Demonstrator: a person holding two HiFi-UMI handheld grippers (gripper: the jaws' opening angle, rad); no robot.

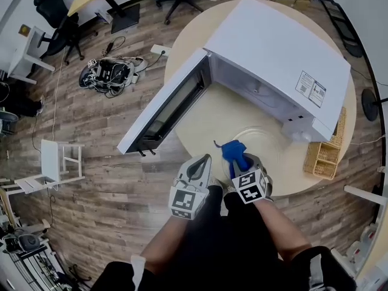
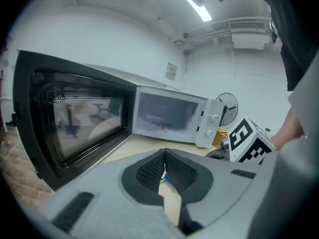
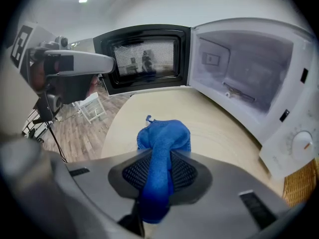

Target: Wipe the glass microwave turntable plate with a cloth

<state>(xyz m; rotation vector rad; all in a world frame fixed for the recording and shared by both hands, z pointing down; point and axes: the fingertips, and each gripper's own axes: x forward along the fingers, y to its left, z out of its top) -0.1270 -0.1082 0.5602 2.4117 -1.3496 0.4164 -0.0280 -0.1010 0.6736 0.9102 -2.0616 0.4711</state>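
A clear glass turntable plate lies flat on the round beige table, in front of the open white microwave. My right gripper is at the plate's near left edge, shut on a bunched blue cloth. In the right gripper view the cloth bulges out past the jaws of the gripper, above the table. My left gripper hovers at the table's near edge, left of the right one. It is shut with nothing held.
The microwave door swings out to the left over the table edge. A wicker basket sits right of the plate. On the wooden floor are a white stool, a tangle of cables and office chairs.
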